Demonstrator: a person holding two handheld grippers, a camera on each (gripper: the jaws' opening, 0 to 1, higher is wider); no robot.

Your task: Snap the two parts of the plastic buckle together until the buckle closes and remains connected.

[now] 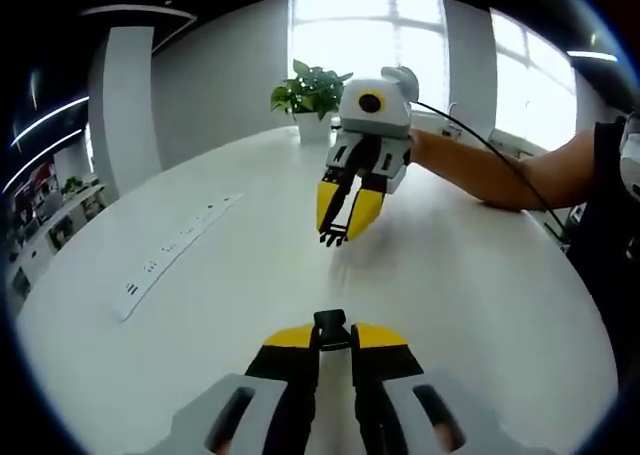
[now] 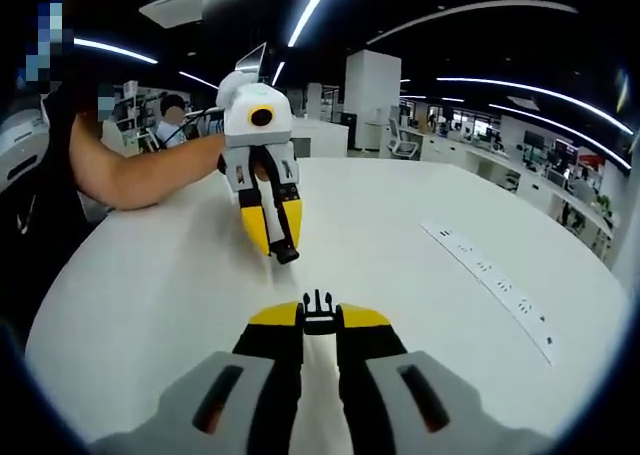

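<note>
My left gripper [image 1: 332, 339] is shut on the black socket half of the buckle [image 1: 331, 328], which pokes up between its yellow jaw tips. Farther out over the white table [image 1: 470, 295], the right gripper [image 1: 342, 227] hangs with its tips pointing down and toward me, shut on the pronged half [image 1: 333, 238]. In the right gripper view, the right gripper [image 2: 318, 323] pinches that pronged half [image 2: 318, 309], prongs facing away. The left gripper [image 2: 276, 237] faces it, holding the socket half [image 2: 286, 254] at its tips. A clear gap separates the two halves.
A long white power strip [image 1: 175, 247] [image 2: 495, 283] lies flat on the table to one side. A potted plant [image 1: 312, 100] stands at the far edge. The person's forearm [image 1: 500, 175] [image 2: 140, 170] rests over the table behind each gripper.
</note>
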